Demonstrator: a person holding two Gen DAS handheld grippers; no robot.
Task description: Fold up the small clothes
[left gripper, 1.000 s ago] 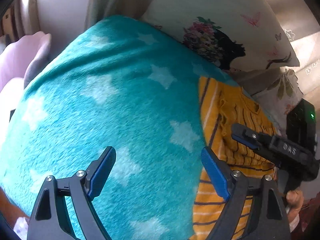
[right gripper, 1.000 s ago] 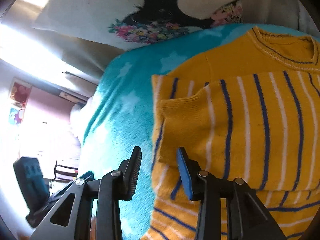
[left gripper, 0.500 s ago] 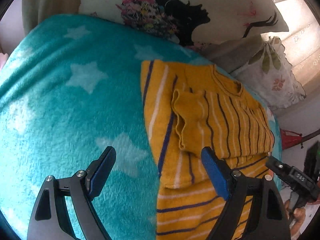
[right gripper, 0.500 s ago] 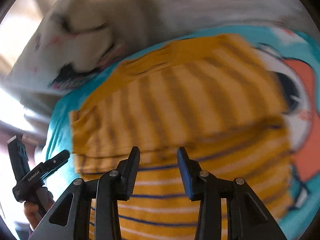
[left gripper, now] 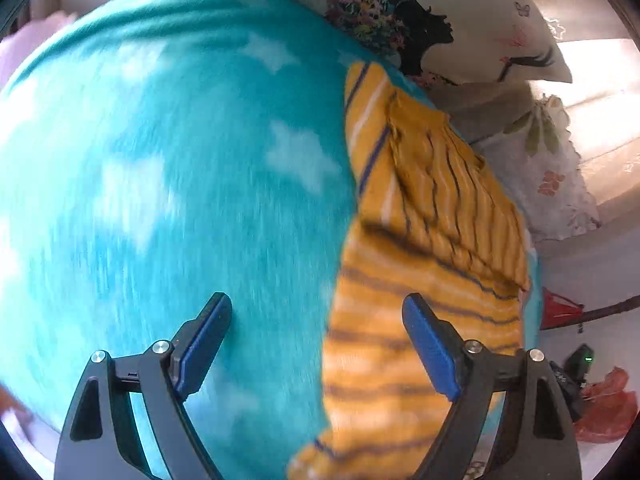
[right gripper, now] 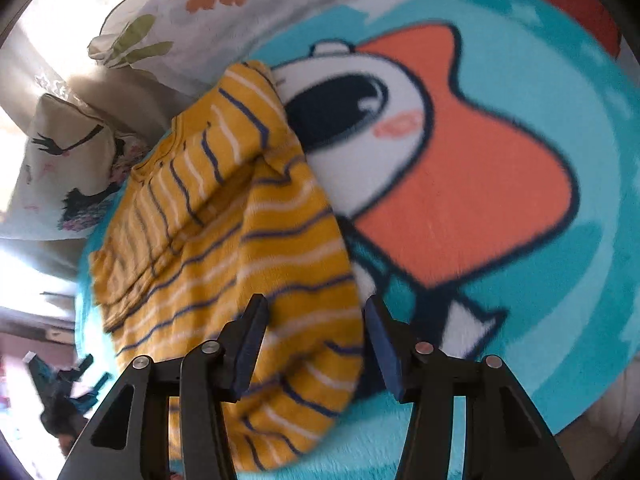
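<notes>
A small yellow sweater with blue and white stripes lies on a turquoise star blanket, both sleeves folded in over the body. My left gripper is open and empty, hovering over the sweater's left lower edge. In the right wrist view the sweater lies left of a cartoon print on the blanket. My right gripper is open and empty over the sweater's lower right hem.
Printed pillows lie beyond the sweater's neck end; they also show in the right wrist view. The right gripper's body shows at the left view's lower right edge. The room floor lies past the blanket edge.
Both grippers swung down toward the sweater's hem end. My right gripper moved from the left sleeve side to the lower right hem and opened wider. My left gripper stayed open.
</notes>
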